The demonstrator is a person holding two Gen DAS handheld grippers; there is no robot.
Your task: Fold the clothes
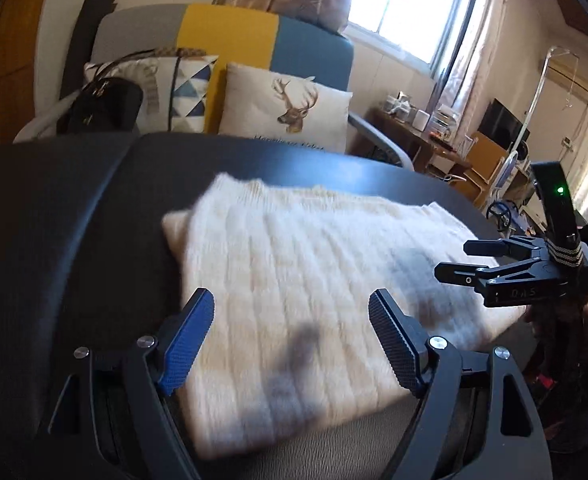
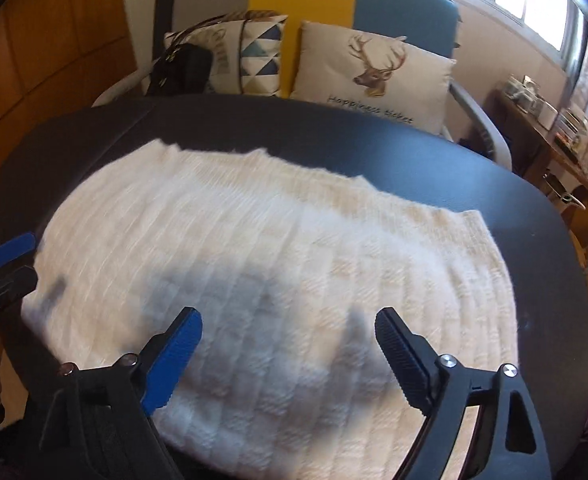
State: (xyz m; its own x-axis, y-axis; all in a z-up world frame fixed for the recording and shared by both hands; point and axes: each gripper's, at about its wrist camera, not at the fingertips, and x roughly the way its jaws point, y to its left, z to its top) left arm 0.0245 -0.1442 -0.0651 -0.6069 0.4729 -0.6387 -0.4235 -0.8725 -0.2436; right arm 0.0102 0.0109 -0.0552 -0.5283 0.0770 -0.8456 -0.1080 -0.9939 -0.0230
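Sweater (image 2: pixel 253 260) on table (image 2: pixel 414 152), cushions (image 2: pixel 374 68) behind

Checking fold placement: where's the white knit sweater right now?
In both wrist views the white knit sweater lies flat on the black table, below both open grippers, with the deer cushion on the sofa behind it.

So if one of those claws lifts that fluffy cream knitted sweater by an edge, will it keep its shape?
Probably not: the cream knitted sweater lies limp in soft folded layers, so it would likely droop. Its fuzzy ribbed surface should grip rather than slip.
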